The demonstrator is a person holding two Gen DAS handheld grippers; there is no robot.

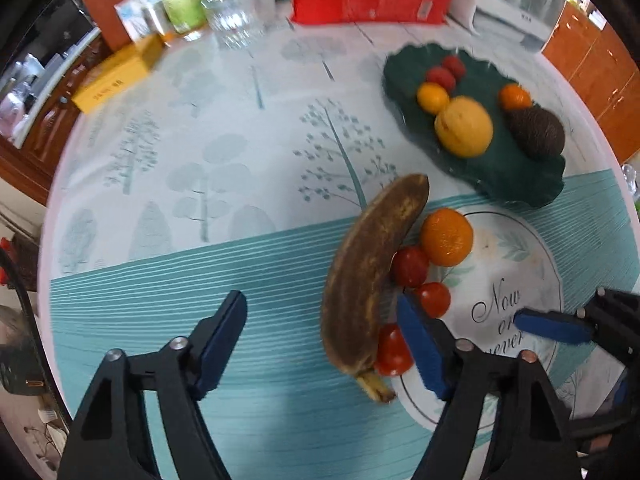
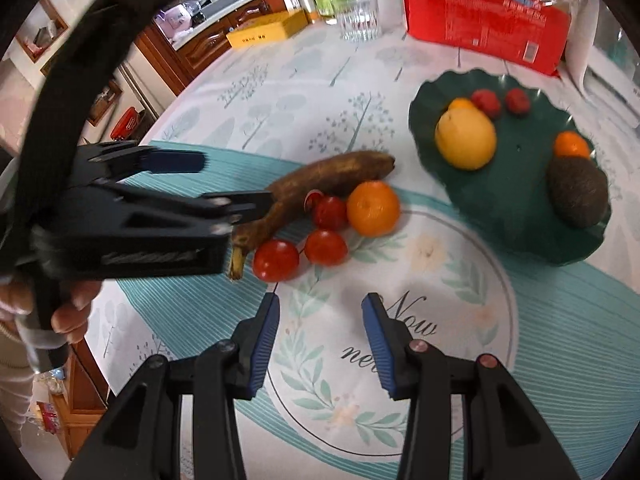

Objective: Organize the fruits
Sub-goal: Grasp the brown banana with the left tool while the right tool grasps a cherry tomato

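- Left wrist view: the left hand-held gripper (image 1: 320, 340) is standing open with its jaws straddling the stem half of the brown banana (image 1: 370, 276); one blue pad is sitting well off to the banana's left, the other close on its right, squeezed between the banana and the tomatoes (image 1: 412, 266). Neither pad looks to be pressing yet, so nothing is gripped.
- The banana is lying on the tabletop (image 1: 200, 200), beside the orange (image 1: 446, 236) and three tomatoes, probably because these are the fruits still waiting to be sorted.
- The green plate (image 1: 500, 168) farther back is already carrying a large yellow fruit (image 1: 464, 126), small oranges, red fruits and an avocado (image 1: 538, 132), so it appears to be serving as the collecting dish.
- One blue finger of the right hand-held gripper (image 1: 552, 326) is showing at the right edge.
- Right wrist view: the right hand-held gripper (image 2: 320, 344) is hanging partly open over the printed circle on the cloth, holding nothing and touching no fruit.
- The left hand-held gripper (image 2: 224, 180) is reaching in from the left across the banana (image 2: 320, 184), with a person's hand (image 2: 68, 304) gripping its handle.
- The loose fruits are lying just ahead of the right gripper, the green plate (image 2: 516, 220) beyond to the right.
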